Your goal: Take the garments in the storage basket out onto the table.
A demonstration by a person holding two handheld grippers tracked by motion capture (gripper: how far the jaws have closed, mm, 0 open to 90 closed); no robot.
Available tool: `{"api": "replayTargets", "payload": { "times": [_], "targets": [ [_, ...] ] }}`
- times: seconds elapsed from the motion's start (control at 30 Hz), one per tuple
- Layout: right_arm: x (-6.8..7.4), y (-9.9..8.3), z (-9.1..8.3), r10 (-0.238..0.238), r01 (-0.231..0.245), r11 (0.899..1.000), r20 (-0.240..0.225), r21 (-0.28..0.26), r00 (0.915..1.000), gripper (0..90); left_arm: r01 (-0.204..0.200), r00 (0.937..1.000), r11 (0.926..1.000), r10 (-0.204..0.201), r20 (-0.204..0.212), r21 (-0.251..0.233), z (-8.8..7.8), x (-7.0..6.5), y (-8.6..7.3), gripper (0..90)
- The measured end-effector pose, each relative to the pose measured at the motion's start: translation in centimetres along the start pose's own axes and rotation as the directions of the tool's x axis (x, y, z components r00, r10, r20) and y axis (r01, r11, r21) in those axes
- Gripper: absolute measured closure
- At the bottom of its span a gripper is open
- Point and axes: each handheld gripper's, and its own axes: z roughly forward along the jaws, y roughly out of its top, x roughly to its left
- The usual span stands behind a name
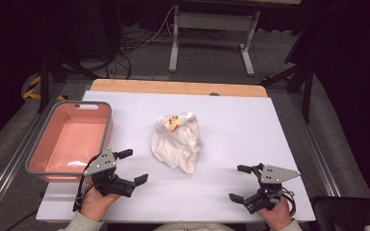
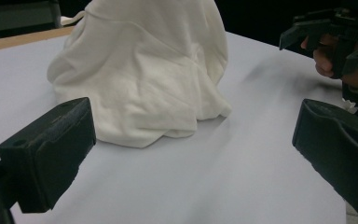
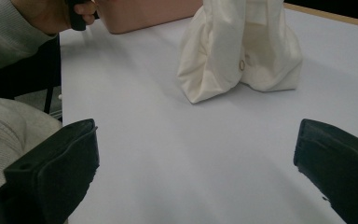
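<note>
Where the white table (image 1: 231, 120) has its middle, a crumpled white cloth (image 1: 177, 142) lies in a heap, and a small patch of yellow and red print shows on the side of it that faces the far edge. The heap is a little longer than it is wide: its long axis runs from the far edge toward the near edge, leaning slightly to the right at the near end. In the left gripper view the cloth (image 2: 144, 70) stands up as a soft mound with folds falling down to the table; in the right gripper view the cloth (image 3: 242, 51) shows a small round ring or button on one fold.

At the left edge of the table sits a pink bin (image 1: 43, 139) with a grey rim, open at the top, and I see nothing inside it. Between the bin and the cloth there is a band of bare table. To the right of the cloth the table is bare up to the right edge, and a strip of wood shows along the far edge.

The left gripper (image 1: 133, 166) is held near the near-left corner, just beside the bin, with its jaws spread wide and nothing between them. The right gripper (image 1: 240, 183) is held near the near-right corner, also spread wide and holding nothing. Both are apart from the cloth, and bare table lies between each one and the heap.
</note>
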Motion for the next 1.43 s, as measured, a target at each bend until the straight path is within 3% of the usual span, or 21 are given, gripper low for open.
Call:
{"api": "replayTargets", "payload": {
  "times": [0.37,0.53,0.77,1.13,1.43],
  "targets": [
    [0.0,0.0,0.0,0.003,-0.003,1.0,-0.003,0.002,1.0,0.4,-0.007,0.9999,1.0,0.007,-0.009,-0.001,-0.3,-0.2,-2.0,0.3],
    [0.0,0.0,0.1,0.004,-0.003,1.0,-0.004,0.004,1.0,0.4,0.024,0.9996,0.9996,-0.023,-0.016,0.013,-0.4,0.2,-2.8,0.3],
    [0.0,0.0,0.0,0.003,-0.003,1.0,-0.004,0.005,1.0,0.4,0.019,0.9997,0.9998,-0.019,-0.017,0.006,-0.5,0.2,-2.7,0.3],
    [0.0,-0.1,0.1,0.004,-0.004,1.0,-0.003,0.008,1.0,0.4,-0.047,0.9978,0.9981,0.049,-0.044,0.039,-0.2,-0.3,-2.2,0.3],
    [0.0,-0.1,0.1,0.003,-0.003,1.0,-0.004,0.009,1.0,0.4,-0.031,0.9988,0.9991,0.033,-0.037,0.029,-0.3,-0.2,-2.1,0.2]
  ]
}}
